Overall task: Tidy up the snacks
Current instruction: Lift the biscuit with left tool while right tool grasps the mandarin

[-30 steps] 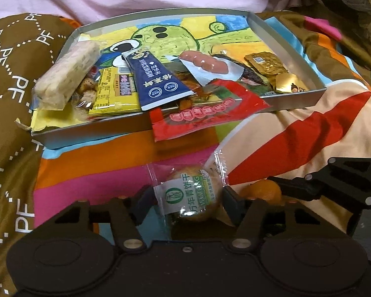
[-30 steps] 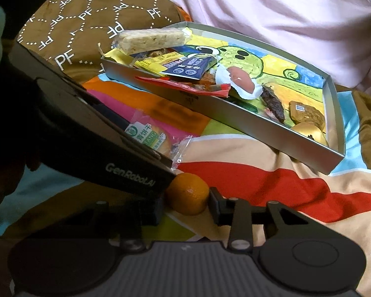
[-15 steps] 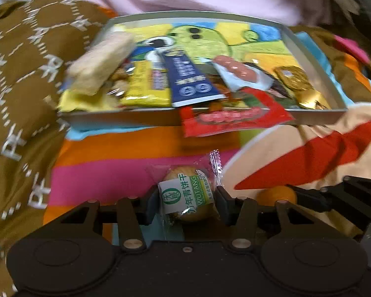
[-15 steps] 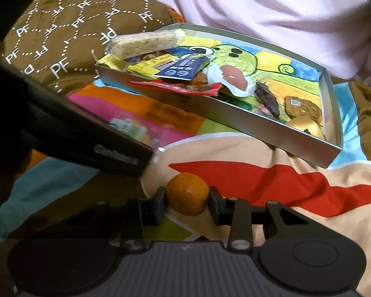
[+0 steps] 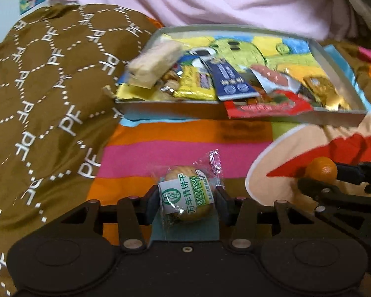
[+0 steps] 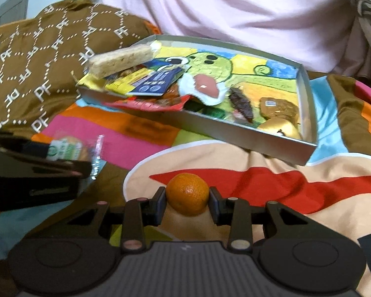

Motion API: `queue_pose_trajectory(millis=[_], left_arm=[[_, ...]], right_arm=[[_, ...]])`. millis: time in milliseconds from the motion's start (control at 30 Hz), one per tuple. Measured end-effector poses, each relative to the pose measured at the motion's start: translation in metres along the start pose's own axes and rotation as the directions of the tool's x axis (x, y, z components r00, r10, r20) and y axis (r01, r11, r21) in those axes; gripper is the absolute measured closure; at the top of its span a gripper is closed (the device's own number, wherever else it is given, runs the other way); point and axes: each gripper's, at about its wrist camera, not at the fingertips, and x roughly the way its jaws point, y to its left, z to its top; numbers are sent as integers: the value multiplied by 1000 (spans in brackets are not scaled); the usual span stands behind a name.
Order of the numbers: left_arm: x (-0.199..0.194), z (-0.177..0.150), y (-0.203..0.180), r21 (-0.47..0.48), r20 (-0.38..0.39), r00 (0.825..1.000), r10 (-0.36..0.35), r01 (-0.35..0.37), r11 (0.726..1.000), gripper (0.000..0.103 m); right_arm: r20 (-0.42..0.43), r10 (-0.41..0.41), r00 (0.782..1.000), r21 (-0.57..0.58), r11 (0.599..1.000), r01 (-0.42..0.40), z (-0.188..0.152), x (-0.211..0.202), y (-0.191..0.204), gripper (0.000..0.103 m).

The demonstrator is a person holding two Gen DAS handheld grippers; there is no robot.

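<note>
My left gripper (image 5: 186, 199) is shut on a round biscuit in a clear wrapper with a green and white label (image 5: 183, 183), low over the striped blanket. In the right wrist view the same biscuit (image 6: 66, 148) shows at the far left. My right gripper (image 6: 188, 198) is shut on a small orange (image 6: 188, 190), which rests on the blanket; the orange (image 5: 321, 169) also appears at the right of the left wrist view. Beyond both lies a shallow grey tray (image 5: 170, 110) with a cartoon picture inside. It holds several snacks: a pale rice bar (image 5: 155, 64), a blue packet (image 5: 232, 81), a red packet (image 5: 267, 106).
A brown quilt printed with white letters (image 5: 49, 86) rises at the left. Pink cloth (image 5: 210, 0) fills the back behind the tray. The tray's right half (image 6: 272, 74) shows bare picture, with dark and gold wrapped pieces (image 6: 277, 109) in its near right corner.
The left jaws have closed onto the wrapped biscuit, and the left gripper has swung left, away from the right one. The right gripper keeps its hold on the orange.
</note>
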Motion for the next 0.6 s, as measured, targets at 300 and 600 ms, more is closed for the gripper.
queue_pose_trajectory(millis=[300, 600], left_arm=[[-29, 6, 14, -136, 119, 991, 59, -43, 990, 54], [-44, 43, -8, -112, 241, 970, 16, 11, 994, 54]], right_arm=[[70, -30, 997, 48, 998, 27, 7, -12, -8, 63], [250, -124, 960, 174, 981, 82, 13, -34, -29, 63]])
